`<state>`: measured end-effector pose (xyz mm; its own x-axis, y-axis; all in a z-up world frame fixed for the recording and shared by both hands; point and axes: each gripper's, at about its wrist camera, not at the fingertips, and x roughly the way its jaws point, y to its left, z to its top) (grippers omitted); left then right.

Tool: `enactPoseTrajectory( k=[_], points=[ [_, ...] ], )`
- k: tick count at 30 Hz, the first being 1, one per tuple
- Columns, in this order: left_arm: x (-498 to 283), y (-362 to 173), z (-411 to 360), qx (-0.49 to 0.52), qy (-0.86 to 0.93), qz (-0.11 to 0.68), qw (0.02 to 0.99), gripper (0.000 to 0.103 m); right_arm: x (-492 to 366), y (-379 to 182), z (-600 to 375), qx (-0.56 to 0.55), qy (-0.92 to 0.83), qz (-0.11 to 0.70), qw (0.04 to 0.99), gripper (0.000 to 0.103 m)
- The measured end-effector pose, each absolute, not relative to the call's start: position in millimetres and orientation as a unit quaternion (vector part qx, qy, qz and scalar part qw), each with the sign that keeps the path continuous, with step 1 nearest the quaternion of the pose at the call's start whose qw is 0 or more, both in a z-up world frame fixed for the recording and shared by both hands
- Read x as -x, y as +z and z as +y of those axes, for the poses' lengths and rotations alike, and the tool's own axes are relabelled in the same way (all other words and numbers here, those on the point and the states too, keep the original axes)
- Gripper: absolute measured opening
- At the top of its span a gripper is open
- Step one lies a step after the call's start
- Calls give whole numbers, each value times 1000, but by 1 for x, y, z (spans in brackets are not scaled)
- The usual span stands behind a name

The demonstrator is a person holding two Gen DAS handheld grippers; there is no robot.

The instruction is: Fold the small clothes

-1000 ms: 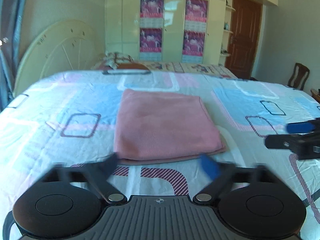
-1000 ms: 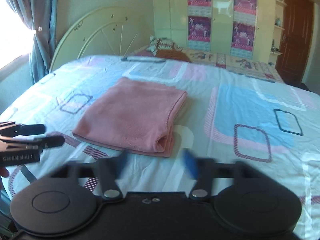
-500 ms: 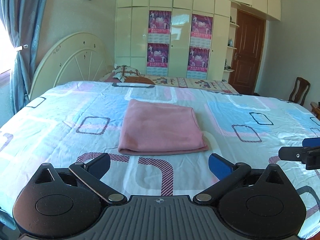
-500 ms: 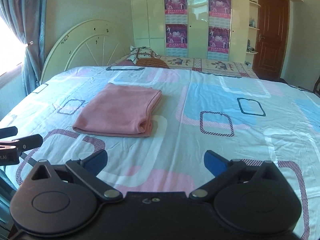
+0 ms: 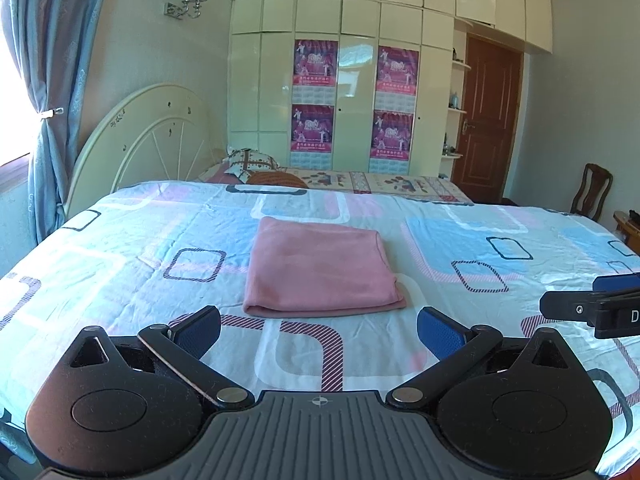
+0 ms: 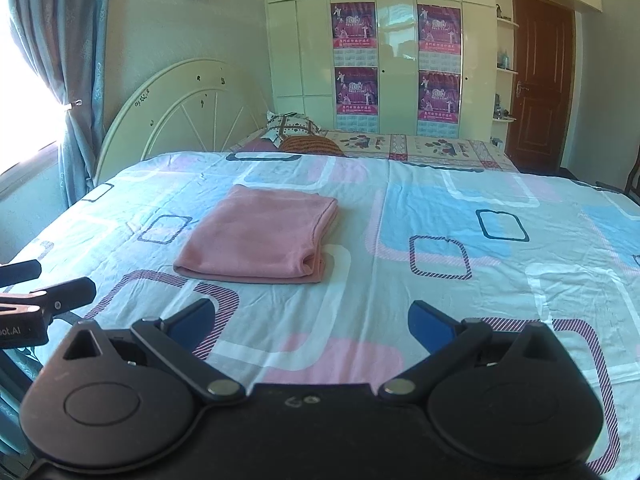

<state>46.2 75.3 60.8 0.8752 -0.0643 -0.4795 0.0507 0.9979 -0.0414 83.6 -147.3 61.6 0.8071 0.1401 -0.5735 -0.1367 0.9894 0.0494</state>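
A pink cloth (image 5: 320, 270) lies folded into a flat rectangle on the patterned bed sheet (image 5: 120, 248). It also shows in the right wrist view (image 6: 260, 236), left of centre. My left gripper (image 5: 318, 330) is open and empty, held above the sheet just short of the cloth's near edge. My right gripper (image 6: 310, 326) is open and empty, to the right of the cloth and well back from it. Each gripper appears at the edge of the other's view.
A cream headboard (image 5: 140, 144) stands at the bed's left end with pillows (image 5: 250, 160) beside it. A wardrobe with posters (image 5: 352, 100), a brown door (image 5: 490, 120) and a wooden chair (image 5: 594, 192) lie beyond. A blue curtain (image 5: 52, 100) hangs at left.
Both grippers have pulled back and up from the cloth, which now looks smaller and farther away. The cloth itself has stayed put.
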Motion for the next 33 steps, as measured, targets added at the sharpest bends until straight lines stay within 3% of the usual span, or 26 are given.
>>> enactPoseTrajectory(
  k=[33],
  points=[
    [-47, 69, 75, 6, -41, 235, 971, 103, -81, 69, -142, -8, 69, 297, 952, 103]
  ],
)
